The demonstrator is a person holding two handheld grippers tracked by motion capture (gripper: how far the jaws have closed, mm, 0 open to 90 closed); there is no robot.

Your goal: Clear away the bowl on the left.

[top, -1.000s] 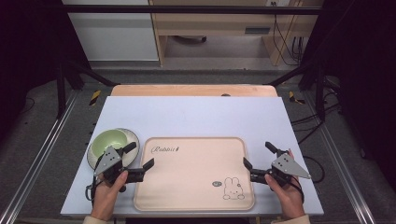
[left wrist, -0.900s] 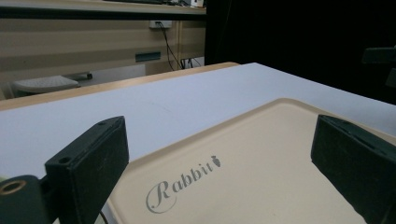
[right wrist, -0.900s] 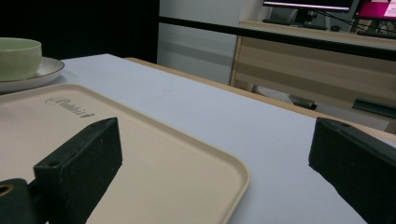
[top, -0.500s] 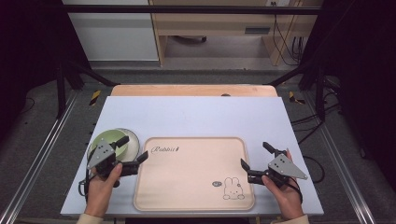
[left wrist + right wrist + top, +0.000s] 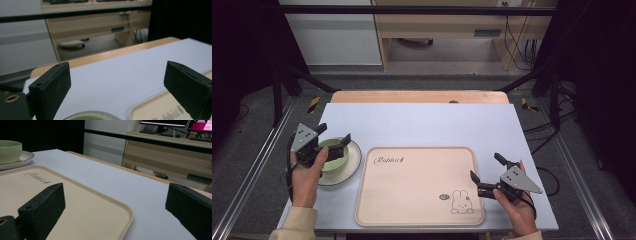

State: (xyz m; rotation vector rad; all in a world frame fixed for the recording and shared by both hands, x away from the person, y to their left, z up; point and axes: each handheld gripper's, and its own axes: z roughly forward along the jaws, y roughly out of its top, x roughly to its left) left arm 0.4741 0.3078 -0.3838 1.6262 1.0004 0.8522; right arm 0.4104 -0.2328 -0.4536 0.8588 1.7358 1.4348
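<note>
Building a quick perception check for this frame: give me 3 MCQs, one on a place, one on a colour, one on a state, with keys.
1. Where does the green bowl sit?
A. on the white plate left of the tray
B. on the beige tray
C. on the bare table by the right gripper

2. What colour is the tray?
A. blue
B. beige
C. black

3. How do the left gripper jaws stand?
A. shut on the bowl
B. shut on nothing
C. open

Key: 1 A, the high view shows the bowl on the plate beside the tray. 2 B, beige with a rabbit drawing. 3 C, the left gripper view shows a wide gap between the jaws, above the bowl.
</note>
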